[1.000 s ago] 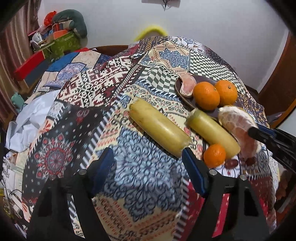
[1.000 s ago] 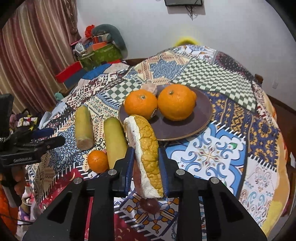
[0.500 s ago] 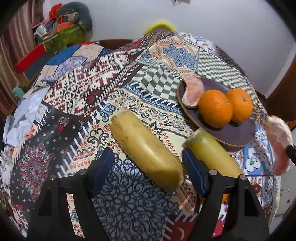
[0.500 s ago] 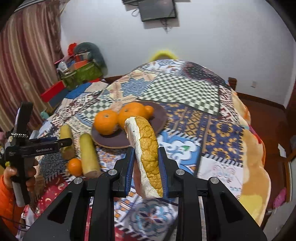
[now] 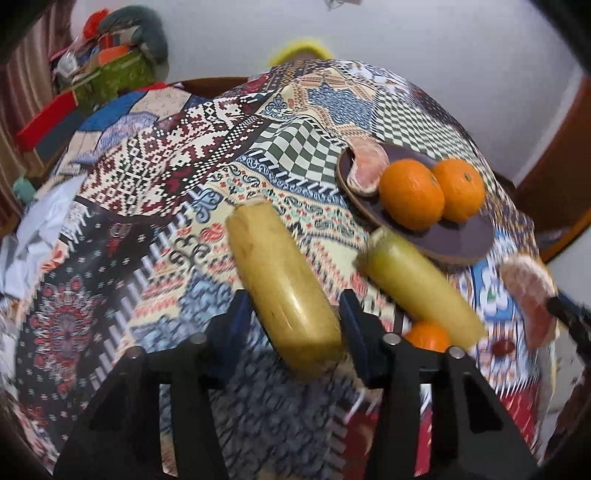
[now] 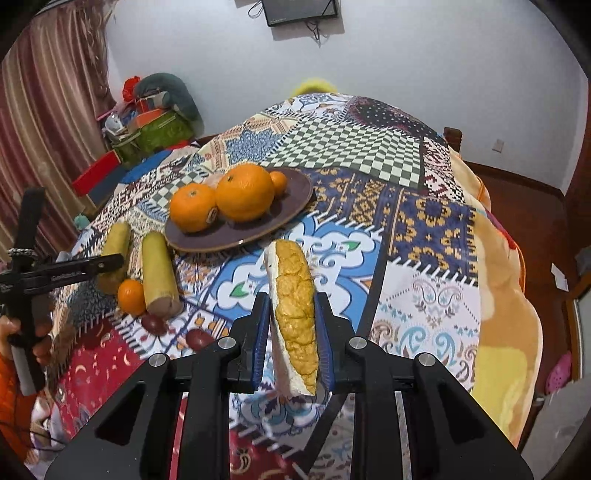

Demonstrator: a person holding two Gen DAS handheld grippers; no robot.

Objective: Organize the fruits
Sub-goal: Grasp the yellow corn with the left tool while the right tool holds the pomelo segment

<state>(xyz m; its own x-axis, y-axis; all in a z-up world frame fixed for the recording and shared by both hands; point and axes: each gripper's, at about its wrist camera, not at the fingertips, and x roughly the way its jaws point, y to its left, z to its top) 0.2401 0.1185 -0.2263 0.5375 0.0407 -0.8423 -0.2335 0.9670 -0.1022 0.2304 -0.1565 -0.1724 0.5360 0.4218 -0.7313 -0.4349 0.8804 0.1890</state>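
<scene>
One pomelo wedge (image 6: 293,314) between hand-held gripper (image 6: 291,325) fingers.

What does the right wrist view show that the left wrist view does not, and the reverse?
Only the right wrist view shows the small third orange on the plate, the pomelo wedge's rind clamped in the right gripper, and the wall screen. Only the left wrist view shows the left gripper open around a yellow cylinder. Both show the plate and two large oranges.

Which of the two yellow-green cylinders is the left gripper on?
The one farther from the plate: that cylinder lies between the left gripper's open jaws. The other cylinder lies beside the plate, untouched.
</scene>
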